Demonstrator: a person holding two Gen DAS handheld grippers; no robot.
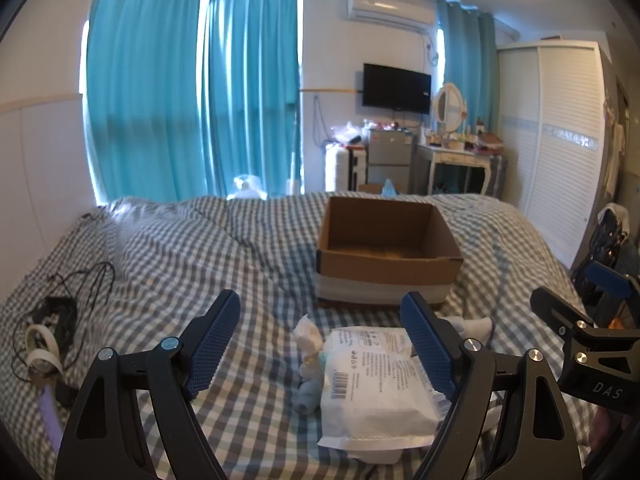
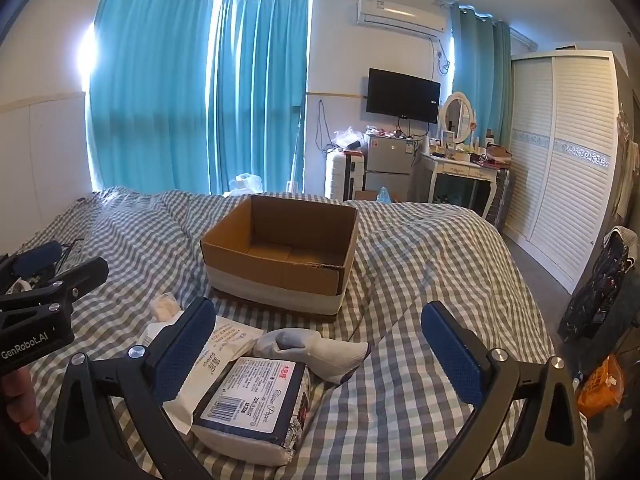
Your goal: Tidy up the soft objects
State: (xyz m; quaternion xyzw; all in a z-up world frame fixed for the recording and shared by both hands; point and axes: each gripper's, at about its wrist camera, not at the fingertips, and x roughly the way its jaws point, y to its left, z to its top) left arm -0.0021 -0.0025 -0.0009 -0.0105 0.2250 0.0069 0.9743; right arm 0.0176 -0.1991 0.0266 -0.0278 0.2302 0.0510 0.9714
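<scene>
An empty cardboard box (image 1: 388, 248) (image 2: 280, 248) stands on the checked bedspread. In front of it lies a small pile of soft things: a white wipes pack (image 1: 376, 392) (image 2: 224, 340), a dark tissue pack (image 2: 256, 404), a white-and-grey sock (image 2: 316, 350) (image 1: 472, 326), a cream crumpled cloth (image 1: 308, 338) (image 2: 164, 306) and a small blue-grey item (image 1: 306, 396). My left gripper (image 1: 326, 316) hangs open just above the pile. My right gripper (image 2: 320, 328) is also open over the pile, with nothing between its fingers. The right gripper's body shows at the right edge of the left wrist view.
Black cables and a white band (image 1: 44, 344) lie on the bed (image 1: 168, 264) at the left. Behind the bed are turquoise curtains (image 2: 200, 92), a small fridge (image 2: 388, 166), a dressing table (image 2: 460, 172) and a white wardrobe (image 2: 568, 152). A bag (image 2: 600, 292) hangs at the right.
</scene>
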